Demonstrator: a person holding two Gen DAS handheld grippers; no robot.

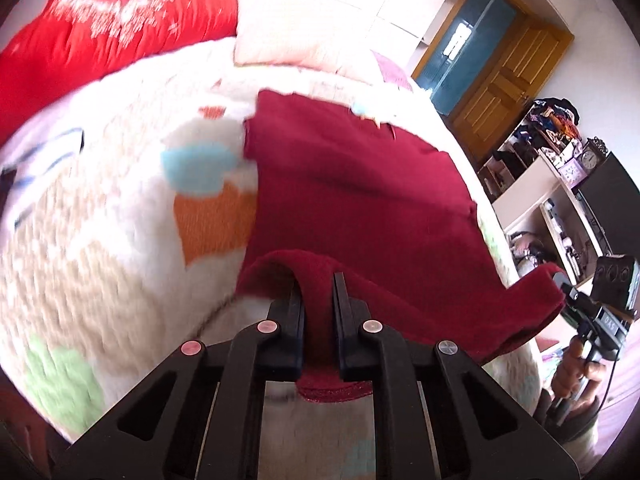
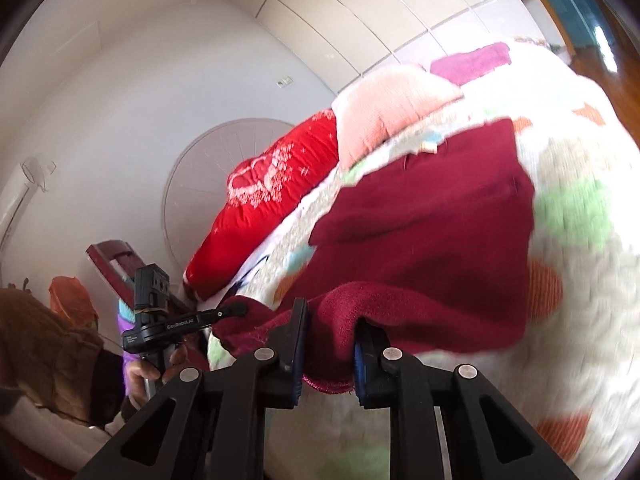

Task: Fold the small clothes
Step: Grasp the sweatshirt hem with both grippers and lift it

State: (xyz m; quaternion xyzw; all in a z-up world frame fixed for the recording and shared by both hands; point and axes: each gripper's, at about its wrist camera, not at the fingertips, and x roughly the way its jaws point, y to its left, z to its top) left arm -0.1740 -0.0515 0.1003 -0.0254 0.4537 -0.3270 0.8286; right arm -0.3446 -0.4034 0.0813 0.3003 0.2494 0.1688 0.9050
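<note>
Gripping the near hem of the maroon garment (image 1: 360, 184) at two corners: the left gripper (image 1: 318, 280) is clamped on a bunched fold of the cloth, and the right gripper (image 2: 332, 312) is likewise clamped on a thick roll of hem. The garment lies spread on the patterned fleece blanket (image 1: 120, 208), running from the jaws toward 12 o'clock in both wrist views; the pinched edge is raised off the blanket, the far part flat.

Step in hand, as I judge it: carrying the near edge over toward the far edge to make the first fold. To do it well, keep both corners level with each other and the hem taut between them, so the fold line comes straight. Set the edge down square before letting go. The right grip holds a fat wad, which may slip or drag extra cloth.

Around: red quilt (image 1: 112, 24) at 11 o'clock in the left view, pale pink pillow (image 1: 276, 36) at 12, just beyond the garment's far edge. Shelves (image 1: 532, 152) and wooden door (image 1: 508, 76) at 2 o'clock, well apart. Nothing lies on the garment; the pillow crowds the landing side a little. Fleece may cling and wrinkle the underside.
</note>
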